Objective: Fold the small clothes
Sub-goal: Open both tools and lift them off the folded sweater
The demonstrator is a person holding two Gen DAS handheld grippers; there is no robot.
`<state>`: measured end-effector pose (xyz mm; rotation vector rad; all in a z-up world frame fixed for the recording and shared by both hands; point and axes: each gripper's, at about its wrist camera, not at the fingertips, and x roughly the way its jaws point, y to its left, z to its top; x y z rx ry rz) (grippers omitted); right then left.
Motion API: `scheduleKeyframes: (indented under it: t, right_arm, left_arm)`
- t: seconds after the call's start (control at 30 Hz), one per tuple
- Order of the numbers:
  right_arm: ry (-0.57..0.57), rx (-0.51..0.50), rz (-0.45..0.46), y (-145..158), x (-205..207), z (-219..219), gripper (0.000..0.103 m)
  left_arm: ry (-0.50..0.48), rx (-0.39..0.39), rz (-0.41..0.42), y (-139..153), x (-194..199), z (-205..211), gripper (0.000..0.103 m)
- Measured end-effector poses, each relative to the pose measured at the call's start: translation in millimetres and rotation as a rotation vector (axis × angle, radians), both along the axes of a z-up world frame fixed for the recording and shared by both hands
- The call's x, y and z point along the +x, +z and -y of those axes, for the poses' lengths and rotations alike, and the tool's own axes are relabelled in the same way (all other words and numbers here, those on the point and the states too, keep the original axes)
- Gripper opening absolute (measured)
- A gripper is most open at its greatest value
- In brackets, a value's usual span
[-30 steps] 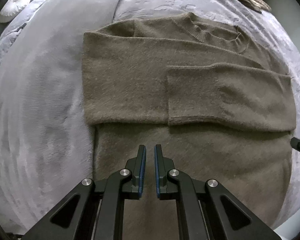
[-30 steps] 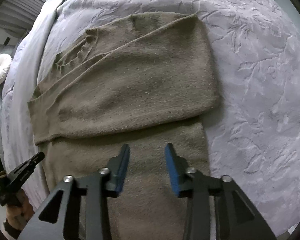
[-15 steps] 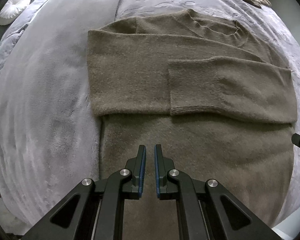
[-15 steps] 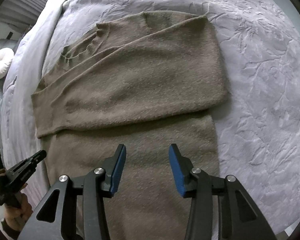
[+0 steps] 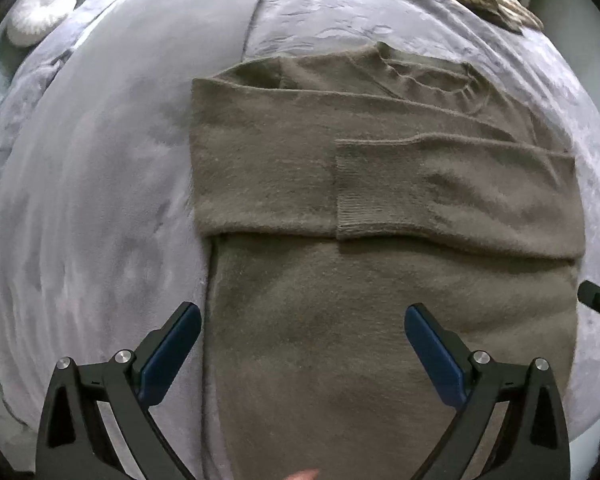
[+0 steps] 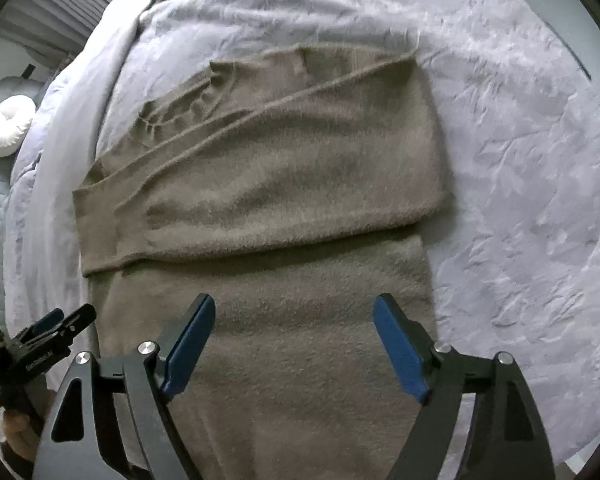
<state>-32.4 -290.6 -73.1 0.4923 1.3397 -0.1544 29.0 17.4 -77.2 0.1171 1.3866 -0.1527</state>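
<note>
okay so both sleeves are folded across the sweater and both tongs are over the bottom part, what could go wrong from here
1. Both sleeves lie loose across the sweater; lifting the lower part quickly could drag them out of place.
2. The left tongs straddle the sweater's side edge, jaws opening with nothing gripped. Closing there might pinch the bedcover too.
3. The right tongs, also opening, hang over the middle of the lower panel, so they may bunch the fabric rather than catch the hem.

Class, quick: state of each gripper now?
Left gripper: opening, empty, above the sweater.
Right gripper: opening, empty, above the sweater.
</note>
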Motion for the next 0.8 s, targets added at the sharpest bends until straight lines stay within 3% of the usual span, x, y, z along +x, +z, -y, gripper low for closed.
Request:
scheduleKeyframes:
  t: [0.1,0.17,0.4,0.8]
  right_arm:
    - [0.029,-0.016,0.037,9.0,-3.7,-4.7,0.09]
    - [0.053,-0.013,0.045,11.9,-5.8,-8.5,0.103]
    - [0.087,0.046,0.021,11.7,-16.1,-18.3,0.103]
    - [-0.005,0.137,-0.049,-2.7,-35.8,-5.3,0.103]
  left_arm:
    - [-0.008,0.029,0.001,0.2,-1.2,0.1,0.102]
    - [-0.024,0.038,0.004,1.6,-4.9,0.5,0.102]
    - [-0.062,0.019,0.0,10.4,-20.7,-1.3,0.102]
    - [-0.115,0.027,-0.032,7.8,-37.6,-4.8,0.102]
